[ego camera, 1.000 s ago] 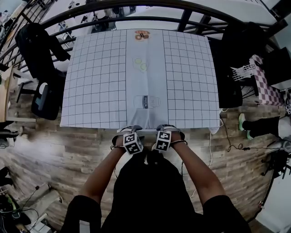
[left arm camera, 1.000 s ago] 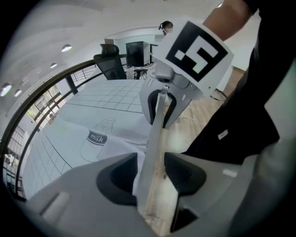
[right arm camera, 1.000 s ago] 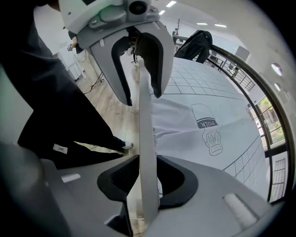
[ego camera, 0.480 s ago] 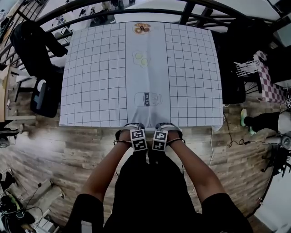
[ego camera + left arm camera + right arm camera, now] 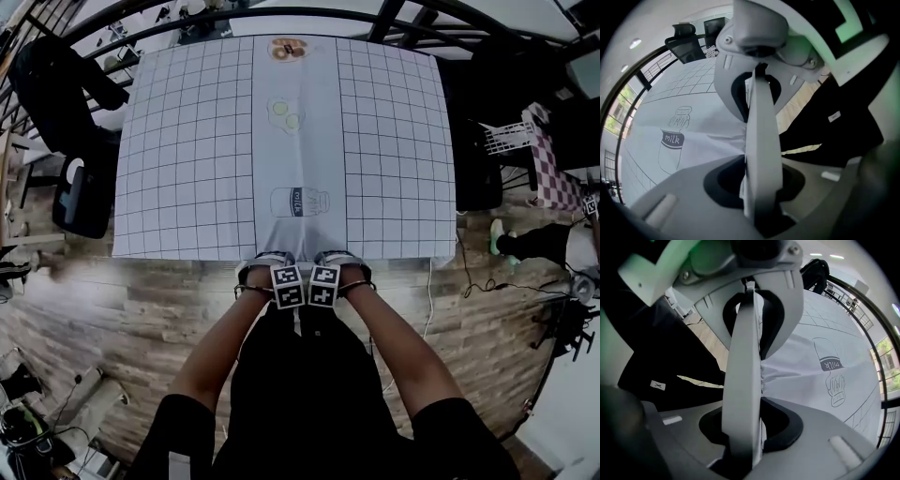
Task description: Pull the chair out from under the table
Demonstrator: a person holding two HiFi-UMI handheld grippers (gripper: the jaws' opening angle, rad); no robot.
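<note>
Both grippers have sunk and drawn together, jaws just closing. The left gripper (image 5: 270,260) and right gripper (image 5: 337,258) clamp narrow on the back of the tucked-in chair (image 5: 834,133), tablecloth (image 5: 187,141) hem bunched against the fingers (image 5: 761,140). Stiff and probably weighty, it wants this top-rail hold.

1. Tablecloth (image 5: 187,159): white, with grid squares at both sides. You see a drawn milk bottle (image 5: 299,202) on its plain middle strip.
2. Black office chair (image 5: 80,192): at your left, just beside the cloth's edge.
3. Wood-plank floor (image 5: 141,309): all around you.
4. White cable (image 5: 429,305): lies on the floor at your right.
5. Pink checked cloth (image 5: 553,178): far right, next to a white basket (image 5: 506,141).
6. Dark railing (image 5: 389,21): curves past the far side.
</note>
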